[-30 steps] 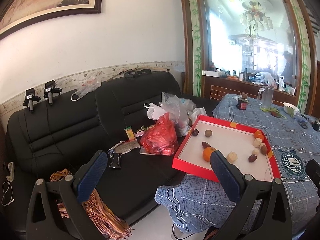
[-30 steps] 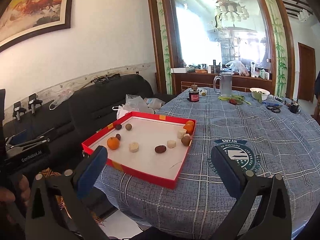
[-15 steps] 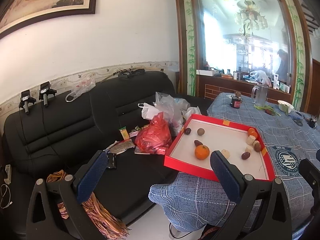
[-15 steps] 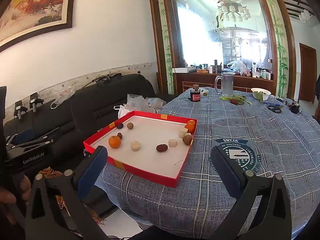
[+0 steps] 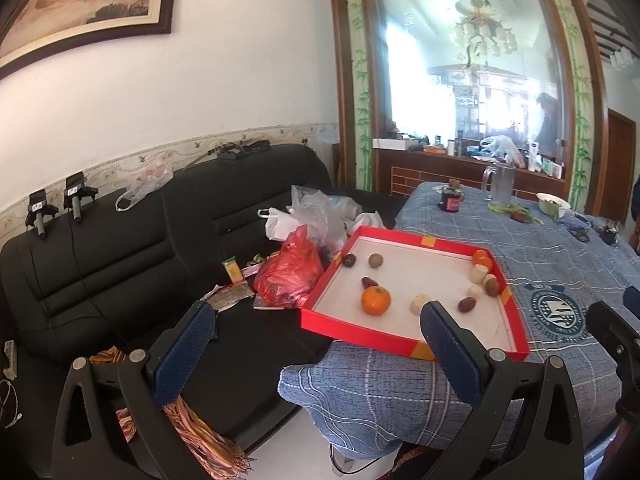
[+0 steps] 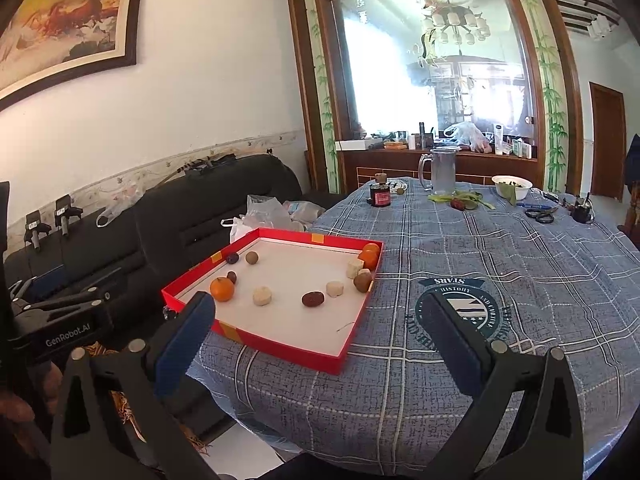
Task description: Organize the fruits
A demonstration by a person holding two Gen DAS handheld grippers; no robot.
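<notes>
Both claws, left claw (image 5: 316, 344) and right claw (image 6: 316, 334), hang wide apart, empty, facing the red tray (image 6: 280, 342) of fruit on the table (image 6: 500, 264).

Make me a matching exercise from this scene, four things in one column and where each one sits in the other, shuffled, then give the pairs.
1. lone orange
2. glass pitcher
3. red plastic bag
4. scissors

A. on the black sofa
B. inside the red tray
C. far side of the table, by a small dark jar
D. far right of the tablecloth

Pairs: 1-B, 2-C, 3-A, 4-D
</notes>
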